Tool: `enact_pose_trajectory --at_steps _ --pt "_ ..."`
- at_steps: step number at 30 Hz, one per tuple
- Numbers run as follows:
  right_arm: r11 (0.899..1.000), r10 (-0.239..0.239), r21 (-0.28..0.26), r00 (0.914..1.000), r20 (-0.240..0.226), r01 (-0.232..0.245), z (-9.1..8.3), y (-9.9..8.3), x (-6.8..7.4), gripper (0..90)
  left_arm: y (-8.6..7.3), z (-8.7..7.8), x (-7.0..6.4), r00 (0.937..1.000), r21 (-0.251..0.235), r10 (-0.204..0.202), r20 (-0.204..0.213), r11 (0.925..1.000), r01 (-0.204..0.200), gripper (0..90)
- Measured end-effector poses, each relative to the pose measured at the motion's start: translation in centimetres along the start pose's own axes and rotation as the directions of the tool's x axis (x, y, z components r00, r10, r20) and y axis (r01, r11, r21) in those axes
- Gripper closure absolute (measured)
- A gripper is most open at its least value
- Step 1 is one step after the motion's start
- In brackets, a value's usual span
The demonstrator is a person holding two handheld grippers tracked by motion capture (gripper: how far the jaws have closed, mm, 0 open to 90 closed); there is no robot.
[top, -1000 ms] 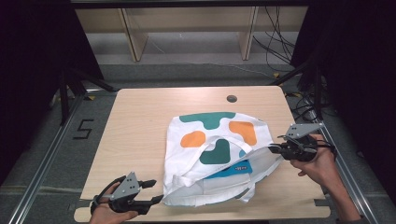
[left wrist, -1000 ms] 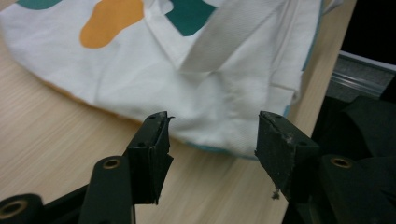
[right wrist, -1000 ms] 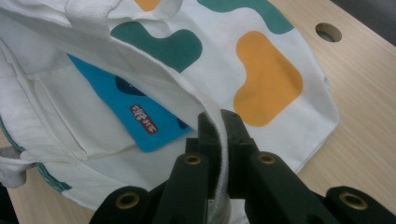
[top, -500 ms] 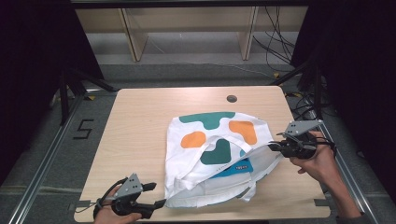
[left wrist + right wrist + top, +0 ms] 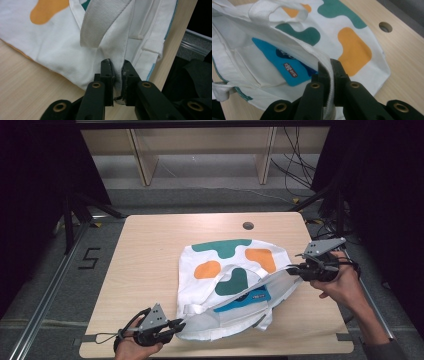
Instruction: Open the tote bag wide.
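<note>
A white cloth tote bag (image 5: 225,280) with green and orange blobs lies on the wooden table (image 5: 150,255), its mouth toward the near edge. A blue printed patch (image 5: 284,65) shows inside the bag. My left gripper (image 5: 175,325) is shut on the bag's rim at the near left corner; the left gripper view shows the white hem (image 5: 117,75) pinched between the jaws, a grey-white handle strap (image 5: 100,22) looping above. My right gripper (image 5: 295,268) is shut on the upper rim at the right, lifting that edge (image 5: 327,72) off the table.
A round cable hole (image 5: 248,225) sits near the table's far edge. The near table edge (image 5: 172,42) runs close beside the left gripper. Shelving legs (image 5: 142,157) and cables (image 5: 295,165) lie on the floor beyond the table. Bare wood stretches left of the bag.
My left gripper has shifted right along the near edge and is now clamped on the bag's near left corner. The right gripper keeps its hold and has barely moved.
</note>
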State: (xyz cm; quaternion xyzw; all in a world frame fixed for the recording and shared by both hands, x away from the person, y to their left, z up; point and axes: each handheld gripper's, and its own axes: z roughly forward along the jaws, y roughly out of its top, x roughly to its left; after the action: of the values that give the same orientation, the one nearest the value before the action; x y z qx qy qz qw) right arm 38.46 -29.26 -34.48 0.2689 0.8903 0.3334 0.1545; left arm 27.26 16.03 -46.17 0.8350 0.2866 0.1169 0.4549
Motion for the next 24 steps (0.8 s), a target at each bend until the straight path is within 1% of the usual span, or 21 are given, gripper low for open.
enact_pose_trajectory --at_steps 1,2,4,5,7,8,9,10,11,12,13,14,15,16,17,18,19,20,21,22,24 --pt "1.000 0.004 -0.014 1.0000 -0.001 -0.004 -0.1 0.3 -0.1 88.6 0.3 -0.4 0.2 0.9999 0.007 0.008 -0.008 0.9999 -0.008 83.7" --pt "1.000 0.001 -0.010 1.0000 -0.004 -0.001 -0.3 0.9 -0.1 88.6 0.4 -0.4 0.2 1.0000 -0.015 -0.001 0.005 0.9999 0.001 84.2" --pt "1.000 -0.016 -0.015 0.9999 0.002 0.016 -0.7 1.8 -0.5 88.6 0.7 -0.8 0.2 0.9999 -0.027 0.004 -0.010 0.9996 -0.005 84.6" --pt "1.000 -0.017 -0.010 0.9998 -0.009 0.017 -0.9 2.3 -0.5 88.6 0.9 -1.0 0.3 1.0000 -0.044 -0.003 -0.005 0.9990 0.003 84.9" --pt "0.999 -0.028 -0.024 0.9996 -0.001 0.028 -1.5 3.4 -0.9 88.7 1.4 -1.6 0.5 0.9999 -0.074 -0.010 0.005 0.9972 0.010 85.5" --pt "0.999 -0.028 -0.031 0.9996 -0.008 0.028 -1.9 4.2 -1.1 88.7 1.6 -1.8 0.5 0.9999 -0.089 -0.015 0.000 0.9959 0.015 85.5" --pt "0.998 -0.034 -0.043 0.9994 0.003 0.034 -2.1 4.7 -1.2 88.7 1.9 -2.1 0.5 0.9998 -0.102 -0.016 -0.009 0.9947 0.014 85.5" --pt "0.998 -0.030 -0.051 0.9995 -0.009 0.029 -2.5 5.3 -1.3 88.7 2.3 -2.4 0.6 0.9999 -0.111 -0.007 -0.012 0.9939 0.006 85.3" --pt "0.998 -0.030 -0.051 0.9995 -0.009 0.029 -2.5 5.3 -1.3 88.7 2.3 -2.4 0.6 0.9999 -0.111 -0.007 -0.012 0.9939 0.006 85.3" --pt "0.999 -0.024 -0.045 0.9996 -0.011 0.023 -3.0 6.0 -1.3 88.8 2.8 -3.0 0.6 0.9998 -0.127 -0.004 -0.018 0.9920 0.002 85.3" --pt "0.997 -0.044 -0.065 0.9990 0.003 0.044 -3.9 7.5 -1.1 88.7 3.1 -3.3 0.6 0.9999 -0.142 -0.004 -0.014 0.9899 0.002 86.6" --pt "0.996 -0.062 -0.058 0.9980 -0.005 0.062 -4.4 8.0 -1.2 88.8 3.7 -3.9 0.7 0.9995 -0.149 0.024 -0.022 0.9884 -0.027 86.8" --pt "0.995 -0.070 -0.069 0.9975 -0.003 0.070 -4.7 8.4 -1.1 88.8 4.0 -4.3 0.6 0.9997 -0.166 0.007 -0.024 0.9861 -0.011 87.0" --pt "0.995 -0.070 -0.070 0.9975 0.009 0.070 -5.2 8.9 -1.1 88.8 4.4 -4.8 0.7 0.9993 -0.179 0.031 -0.020 0.9833 -0.034 87.1" --pt "0.995 -0.077 -0.066 0.9970 0.010 0.078 -5.6 9.3 -1.1 88.8 4.8 -5.4 0.7 0.9997 -0.201 0.020 -0.014 0.9794 -0.023 87.1" --pt "0.993 -0.079 -0.084 0.9965 0.027 0.081 -6.1 9.8 -1.0 88.8 5.2 -5.8 0.8 0.9998 -0.215 0.013 -0.015 0.9765 -0.016 87.2" --pt "0.994 -0.082 -0.070 0.9964 0.022 0.083 -6.5 10.1 -1.0 88.8 5.6 -6.3 0.9 0.9997 -0.227 0.017 -0.017 0.9737 -0.020 87.2" --pt "0.993 -0.083 -0.084 0.9962 0.028 0.085 -6.8 10.4 -0.9 88.8 6.0 -6.7 0.9 0.9999 -0.244 0.011 -0.009 0.9697 -0.013 87.2" --pt "0.992 -0.091 -0.080 0.9955 0.028 0.093 -7.2 10.8 -1.1 88.8 6.4 -7.2 0.9 1.0000 -0.261 0.005 -0.006 0.9654 -0.007 87.2" --pt "0.992 -0.091 -0.080 0.9955 0.028 0.093 -7.2 10.8 -1.1 88.8 6.4 -7.2 0.9 1.0000 -0.261 0.005 -0.006 0.9654 -0.007 87.2" --pt "0.992 -0.079 -0.099 0.9963 0.033 0.082 -8.0 11.4 -1.1 88.8 7.2 -8.1 0.7 1.0000 -0.272 0.006 -0.005 0.9623 -0.007 87.2"
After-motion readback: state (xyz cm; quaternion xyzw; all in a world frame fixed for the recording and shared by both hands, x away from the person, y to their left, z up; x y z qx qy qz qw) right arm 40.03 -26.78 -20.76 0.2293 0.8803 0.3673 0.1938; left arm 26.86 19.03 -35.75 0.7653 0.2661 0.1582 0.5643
